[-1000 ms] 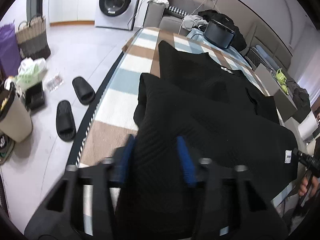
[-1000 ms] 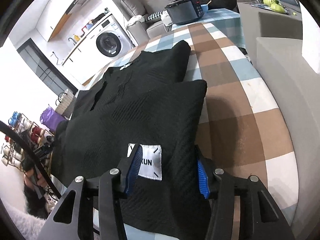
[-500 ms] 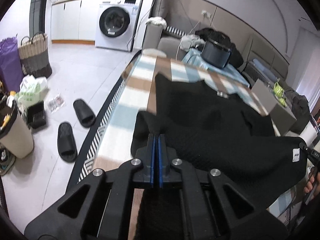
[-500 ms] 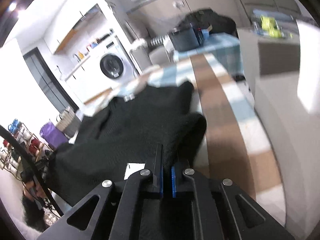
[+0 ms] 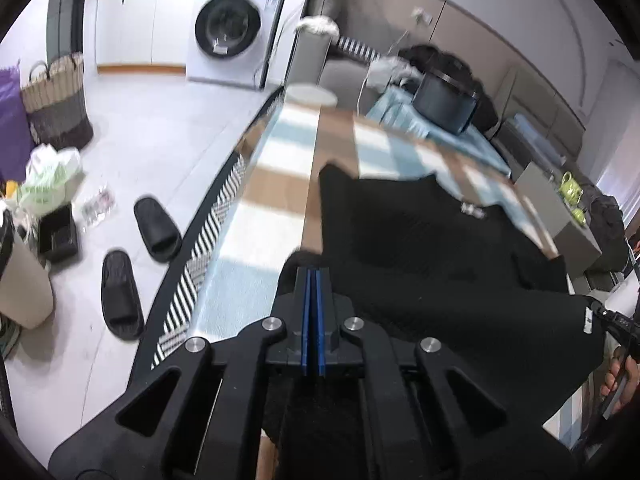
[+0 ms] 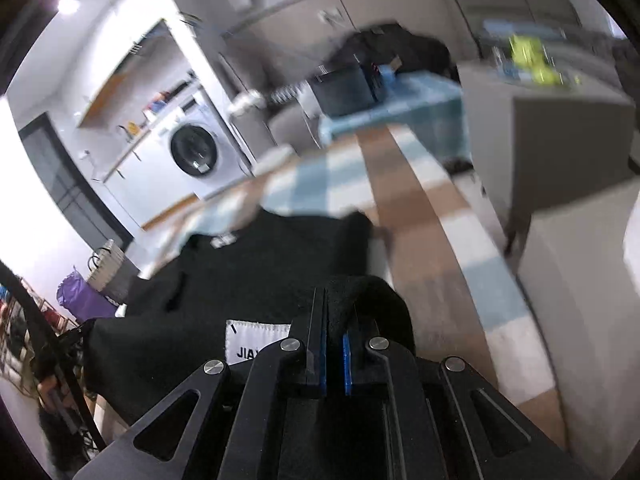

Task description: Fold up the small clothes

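Blue-padded fingers (image 5: pixel 307 312) of the left gripper (image 5: pixel 313 280) are pressed tight together, pinching a fold of the black knit garment (image 5: pixel 440 264) at its near left corner. Fingers (image 6: pixel 347 360) of the right gripper (image 6: pixel 334 312) are clamped too, a narrow slit between the pads stuffed with a hump of the same black fabric at the near right corner. A white rectangular cloth label (image 6: pixel 252 342) printed "JIA…" sits on the garment just left of the right gripper. The garment's near edge is held up by both grippers; the rest lies spread on the checked brown, blue and white tablecloth (image 5: pixel 280 184), sleeve tip pointing away. Right-wrist view is motion-blurred.

On the floor left of the table: two black slide slippers (image 5: pixel 156 228), a beige bin (image 5: pixel 24 288), a white plastic bag (image 5: pixel 48 180), a woven basket (image 5: pixel 56 100). At the far end of the table, a black box-shaped appliance (image 5: pixel 444 100) on a blue cloth. Beyond, a white front-loading washing machine (image 5: pixel 232 28) under a counter.
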`<move>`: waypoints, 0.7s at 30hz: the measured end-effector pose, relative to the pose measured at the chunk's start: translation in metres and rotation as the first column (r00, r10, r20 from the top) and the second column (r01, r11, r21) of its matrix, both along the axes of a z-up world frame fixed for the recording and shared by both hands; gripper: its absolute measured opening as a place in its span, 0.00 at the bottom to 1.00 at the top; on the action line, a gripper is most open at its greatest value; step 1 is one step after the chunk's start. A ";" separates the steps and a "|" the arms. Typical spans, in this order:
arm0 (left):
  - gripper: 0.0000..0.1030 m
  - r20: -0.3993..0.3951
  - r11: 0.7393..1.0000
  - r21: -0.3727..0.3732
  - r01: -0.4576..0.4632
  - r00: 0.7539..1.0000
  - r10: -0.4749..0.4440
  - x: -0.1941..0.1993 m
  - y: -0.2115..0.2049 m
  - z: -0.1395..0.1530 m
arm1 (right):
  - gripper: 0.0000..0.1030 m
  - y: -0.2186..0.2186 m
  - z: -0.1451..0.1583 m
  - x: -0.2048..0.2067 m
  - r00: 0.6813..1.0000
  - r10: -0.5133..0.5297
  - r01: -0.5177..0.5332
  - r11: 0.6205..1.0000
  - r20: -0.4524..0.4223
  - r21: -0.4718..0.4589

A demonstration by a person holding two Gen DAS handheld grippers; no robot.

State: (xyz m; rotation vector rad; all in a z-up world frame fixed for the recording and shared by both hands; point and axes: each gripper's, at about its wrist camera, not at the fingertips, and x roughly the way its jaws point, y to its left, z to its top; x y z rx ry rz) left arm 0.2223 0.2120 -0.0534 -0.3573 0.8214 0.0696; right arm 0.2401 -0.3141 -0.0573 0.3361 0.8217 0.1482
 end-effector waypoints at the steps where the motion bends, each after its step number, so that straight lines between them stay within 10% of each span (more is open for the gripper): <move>1: 0.01 -0.012 1.000 -0.012 -0.004 1.000 0.004 0.002 0.001 -0.008 | 0.05 -0.003 -0.009 0.004 0.999 -0.015 0.015 1.000 -0.040 -0.001; 5: 0.11 -0.043 0.997 -0.064 -0.037 0.998 0.034 -0.004 0.006 -0.019 | 0.13 -0.012 -0.021 0.000 0.996 -0.047 0.048 0.999 -0.081 0.018; 9: 0.44 -0.041 0.996 -0.045 -0.080 0.996 0.078 -0.032 0.009 -0.018 | 0.33 -0.024 -0.020 -0.029 0.995 -0.047 0.055 0.994 -0.087 0.094; 21: 0.69 -0.069 0.989 -0.113 -0.099 0.993 0.092 -0.114 -0.007 -0.021 | 0.45 -0.022 -0.028 -0.119 0.995 0.001 0.039 0.912 -0.097 0.408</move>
